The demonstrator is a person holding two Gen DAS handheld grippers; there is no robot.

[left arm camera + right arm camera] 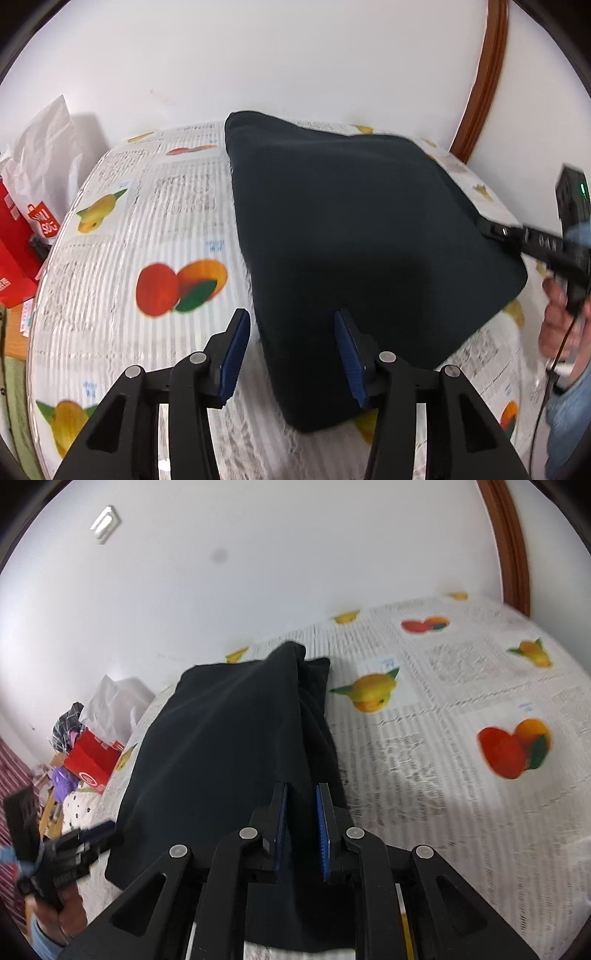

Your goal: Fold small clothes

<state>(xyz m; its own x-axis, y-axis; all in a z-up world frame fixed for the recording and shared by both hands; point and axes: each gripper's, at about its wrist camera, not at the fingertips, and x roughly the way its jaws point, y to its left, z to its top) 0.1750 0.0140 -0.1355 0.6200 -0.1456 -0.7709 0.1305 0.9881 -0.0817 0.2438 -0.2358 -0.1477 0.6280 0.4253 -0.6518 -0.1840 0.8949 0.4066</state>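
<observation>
A dark navy garment (354, 236) lies on a table covered by a fruit-print cloth (147, 221). My left gripper (291, 325) is open, its jaws straddling the garment's near left edge just above the cloth. In the right wrist view, my right gripper (301, 794) is shut on a raised fold of the same garment (221, 746), lifting that edge off the table. The right gripper also shows in the left wrist view (495, 230), pinching the garment's right edge. The left gripper shows blurred in the right wrist view (99, 832) at the garment's left edge.
A red box (14, 251) and a white plastic bag (48, 147) sit off the table's left side. A white wall and a brown wooden frame (484, 81) stand behind the table. Red box and clutter (92, 760) show in the right wrist view too.
</observation>
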